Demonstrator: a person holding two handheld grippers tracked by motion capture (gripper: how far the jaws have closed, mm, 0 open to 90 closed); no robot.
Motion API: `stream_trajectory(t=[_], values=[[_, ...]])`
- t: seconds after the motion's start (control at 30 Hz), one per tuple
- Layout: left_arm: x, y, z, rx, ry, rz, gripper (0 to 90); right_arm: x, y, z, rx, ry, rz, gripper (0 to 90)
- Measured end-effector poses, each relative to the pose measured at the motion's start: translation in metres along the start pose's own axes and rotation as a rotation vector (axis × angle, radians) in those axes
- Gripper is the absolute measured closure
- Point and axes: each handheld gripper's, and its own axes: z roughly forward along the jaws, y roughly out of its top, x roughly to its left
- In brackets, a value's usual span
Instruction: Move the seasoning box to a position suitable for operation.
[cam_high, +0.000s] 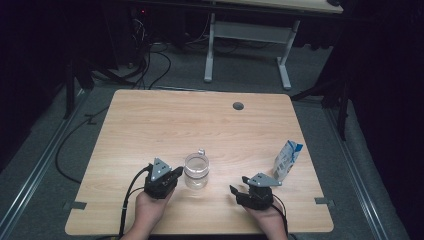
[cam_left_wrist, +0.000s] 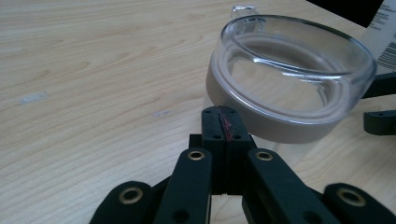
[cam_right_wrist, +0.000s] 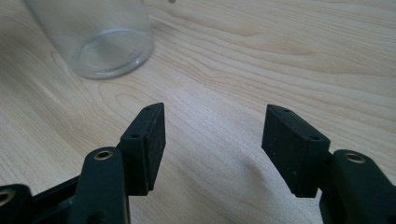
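A clear glass jar stands upright on the wooden table, open at the top with a small clear tab on its far rim. My left gripper sits just left of it, jaws pressed together with nothing between them; in the left gripper view its tip lies right beside the jar's rim. My right gripper rests low on the table to the jar's right, jaws wide apart and empty. The jar's base shows beyond them. A white and blue pouch stands right of the right gripper.
A round grommet hole marks the table's far side. Behind the table stand a white desk frame and loose cables on the floor. The table's left and far halves are bare wood.
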Motion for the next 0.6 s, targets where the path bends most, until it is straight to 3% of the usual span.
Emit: stream_trajectory(t=[0.6], values=[[-0.031, -0.004, 0.004, -0.009, -0.076, 0.041, 90.0, 0.000, 0.000, 0.000, 0.002, 0.001, 0.007, 40.0]])
